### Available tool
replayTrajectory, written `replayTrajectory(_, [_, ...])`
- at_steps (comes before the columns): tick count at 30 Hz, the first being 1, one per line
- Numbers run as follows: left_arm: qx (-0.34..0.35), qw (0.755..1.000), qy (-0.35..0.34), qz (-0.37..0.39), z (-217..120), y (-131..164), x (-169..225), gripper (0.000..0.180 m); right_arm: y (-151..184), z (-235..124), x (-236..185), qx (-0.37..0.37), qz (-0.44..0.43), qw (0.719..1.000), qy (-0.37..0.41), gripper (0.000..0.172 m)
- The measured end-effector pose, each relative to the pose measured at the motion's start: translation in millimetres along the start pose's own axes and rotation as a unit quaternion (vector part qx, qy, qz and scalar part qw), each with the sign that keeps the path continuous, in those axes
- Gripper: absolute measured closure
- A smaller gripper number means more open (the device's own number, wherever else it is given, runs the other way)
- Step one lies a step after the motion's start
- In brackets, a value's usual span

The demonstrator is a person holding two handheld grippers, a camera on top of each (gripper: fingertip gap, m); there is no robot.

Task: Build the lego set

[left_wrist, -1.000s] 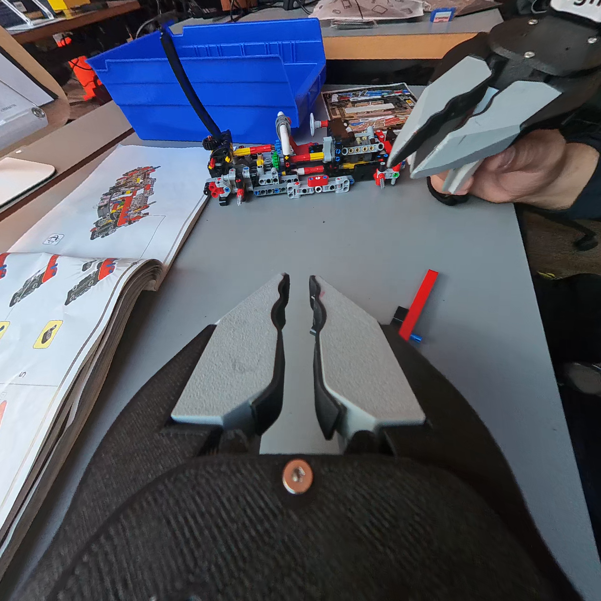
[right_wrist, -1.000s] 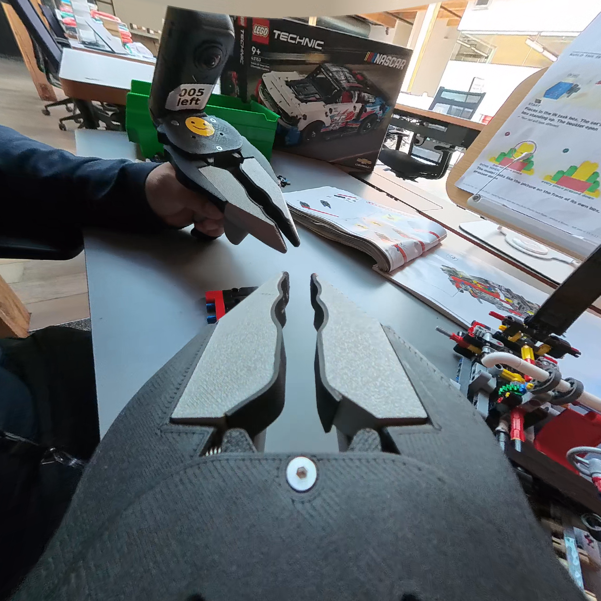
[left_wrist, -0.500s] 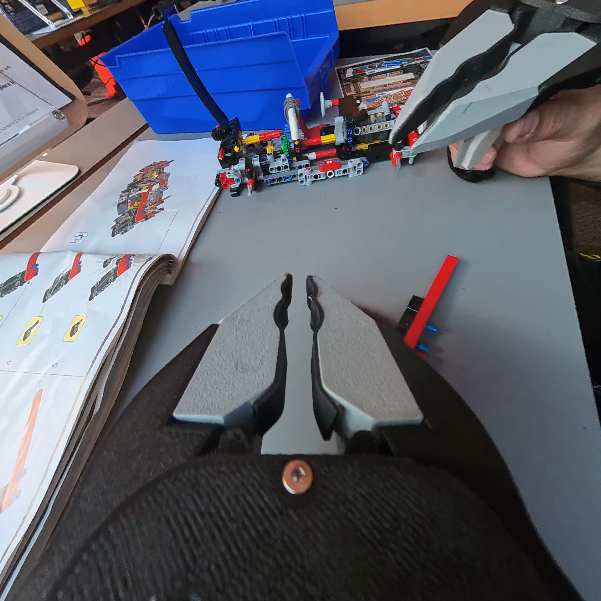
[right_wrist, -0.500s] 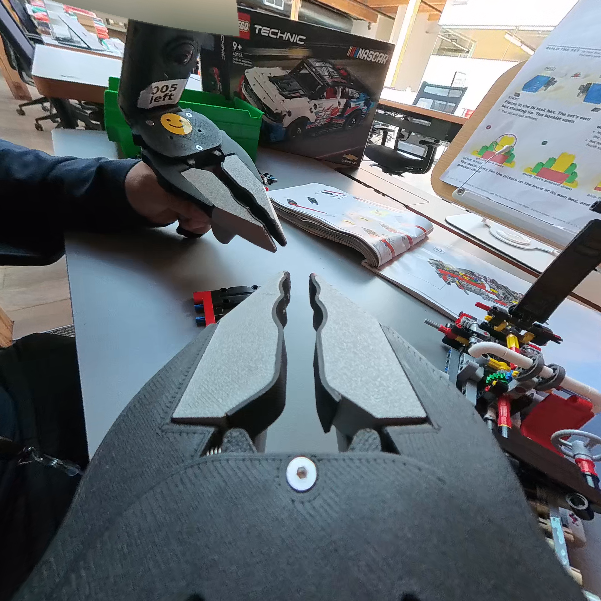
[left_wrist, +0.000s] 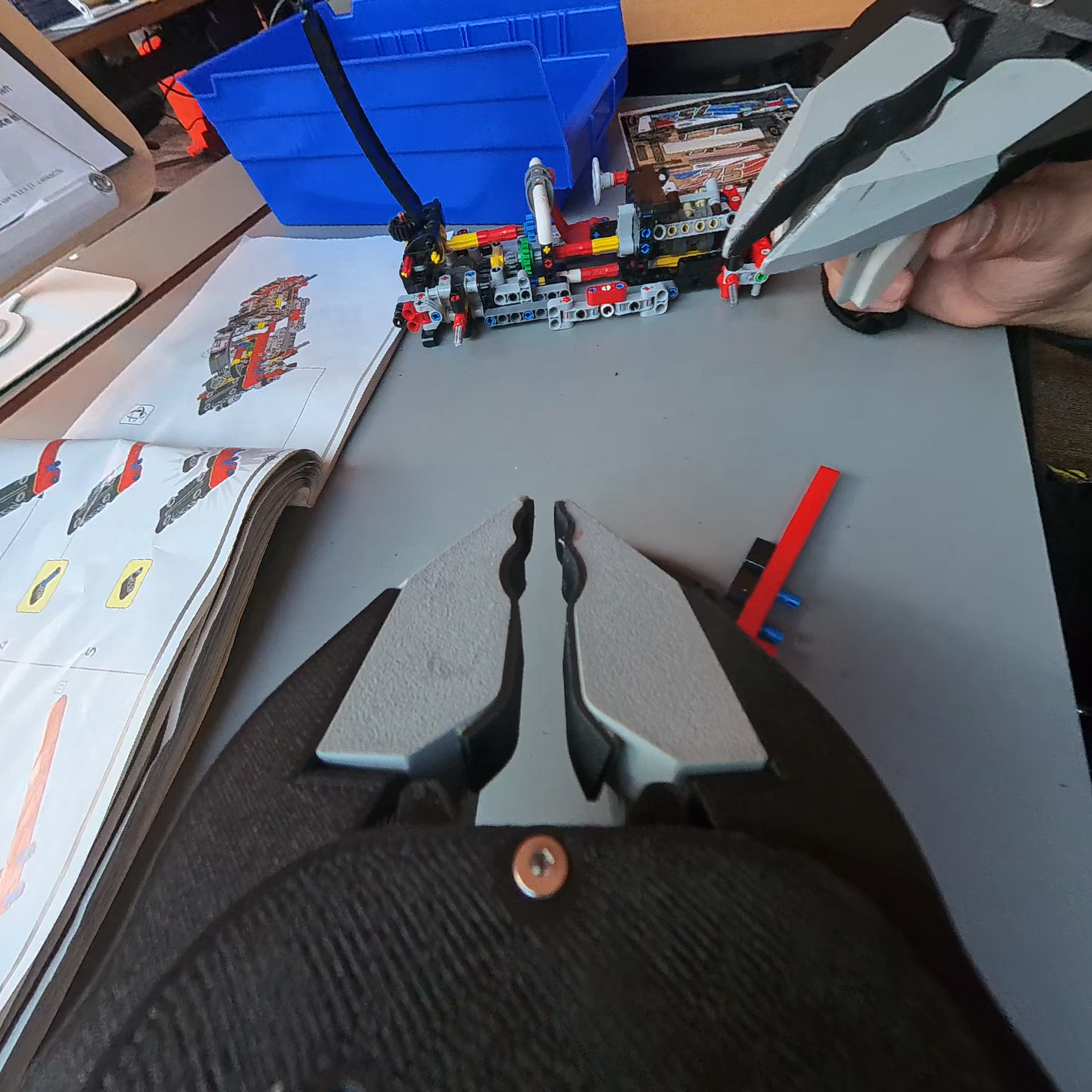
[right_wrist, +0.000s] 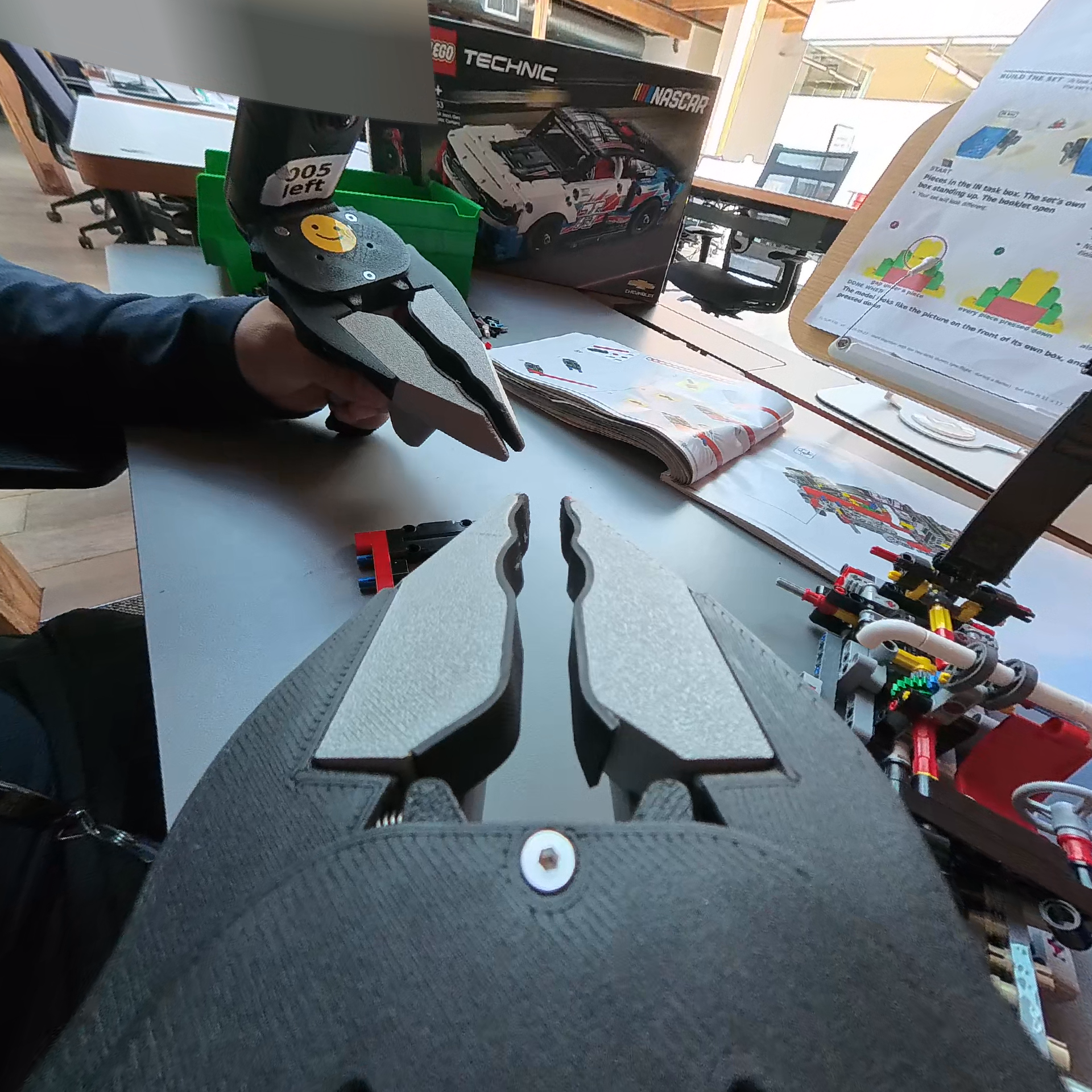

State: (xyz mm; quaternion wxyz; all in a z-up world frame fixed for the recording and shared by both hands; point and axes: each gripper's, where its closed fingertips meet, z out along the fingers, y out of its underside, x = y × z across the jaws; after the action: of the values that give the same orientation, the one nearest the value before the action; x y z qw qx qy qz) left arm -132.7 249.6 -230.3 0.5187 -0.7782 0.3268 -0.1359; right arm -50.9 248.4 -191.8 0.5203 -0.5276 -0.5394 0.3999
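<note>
- Left wrist view: shows the left gripper (left_wrist: 543, 505) low over the grey table (left_wrist: 650, 402), jaws at a narrow slit, nothing between.
- Places a small red-and-black piece (left_wrist: 786, 549) just right of the fingers, an open booklet (left_wrist: 118, 561) to the left, and a brick-built model (left_wrist: 561, 260) far ahead before a blue bin (left_wrist: 413, 118).
- Puts the right gripper (left_wrist: 746, 260) far right, by the model's end.
- Right wrist view: shows the right gripper's jaws narrowly parted and empty, the red-and-black piece just left of them, the model near right and apart.
- Sets the left gripper just beyond, hand-held, with a green bin (right_wrist: 413, 207) behind.
</note>
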Motion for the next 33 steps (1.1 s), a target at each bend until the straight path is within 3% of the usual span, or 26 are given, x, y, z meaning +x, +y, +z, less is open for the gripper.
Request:
replayTrajectory(21, [-0.006, 1.000, -0.001, -0.006, 1, 2, -1, 0.178, 2, 2, -5, -0.014, -0.041, 0.999, 0.010, 0.164])
replayTrajectory(30, [-0.010, 1.000, -0.005, -0.004, 1, 4, -3, 0.179, -33, -36, 22, 0.079, -0.068, 0.984, 0.143, 0.167])
replayTrajectory(33, [-0.014, 1.000, -0.008, 0.003, 1, 5, -3, 0.178, -38, -58, 29, 0.107, -0.040, 0.978, 0.175, 0.168])
